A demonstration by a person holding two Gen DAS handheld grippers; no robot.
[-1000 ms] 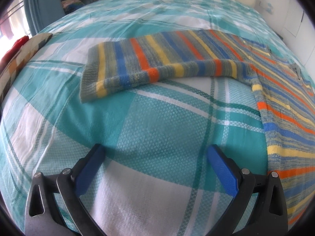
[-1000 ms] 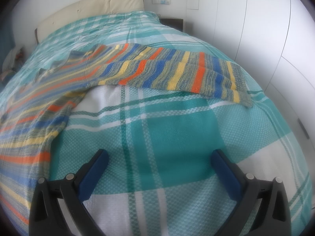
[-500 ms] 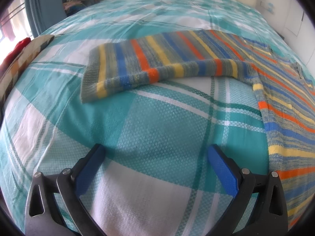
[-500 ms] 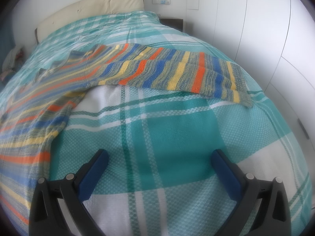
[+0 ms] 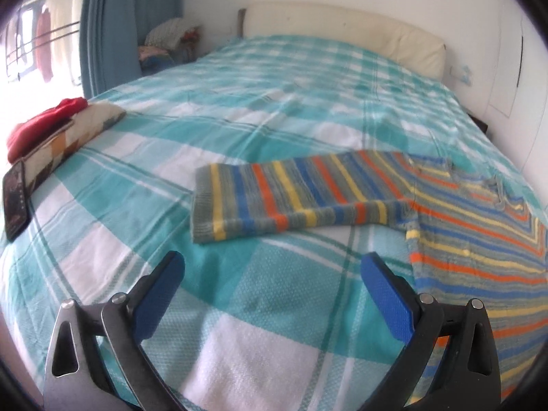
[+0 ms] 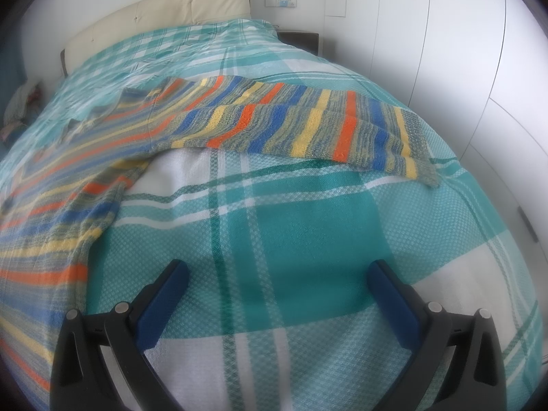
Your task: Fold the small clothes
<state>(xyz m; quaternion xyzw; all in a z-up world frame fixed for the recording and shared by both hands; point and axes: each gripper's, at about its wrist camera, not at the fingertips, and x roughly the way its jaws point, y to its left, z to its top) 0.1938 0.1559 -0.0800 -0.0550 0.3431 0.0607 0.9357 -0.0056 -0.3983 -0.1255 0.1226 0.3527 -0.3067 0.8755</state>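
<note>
Over the near part of the bed, the left gripper (image 5: 272, 270) hovers with its blue pads spread wide and nothing between them, only the teal-and-white checked bedspread (image 5: 281, 294) below. The right gripper (image 6: 277, 279) is the same — wide apart, empty, above bare bedspread (image 6: 301, 239).

Ahead of both lies the striped knitted sweater (image 5: 479, 239), spread flat on the bed with its sleeves stretched out to either side. From the left gripper, the left sleeve (image 5: 294, 198) lies straight ahead and near, its long axis running crosswise to the fingers, cuff end pointing left; the body of the sweater is off to the right. From the right gripper, the right sleeve (image 6: 308, 126) also runs crosswise, a little farther ahead, its cuff reaching toward the right edge of the bed, while the body (image 6: 68, 188) trails down the left.

So each gripper faces its own sleeve — neither touches the knit yet. By my reading, the fold has not begun, and the likely next step is to take a sleeve near its cuff and bring it inward across the body. The left gripper looks the nearer to its sleeve.

Farther left, a dark phone (image 5: 15, 202) and a red garment (image 5: 44, 123) rest well apart from the sweater.
</note>
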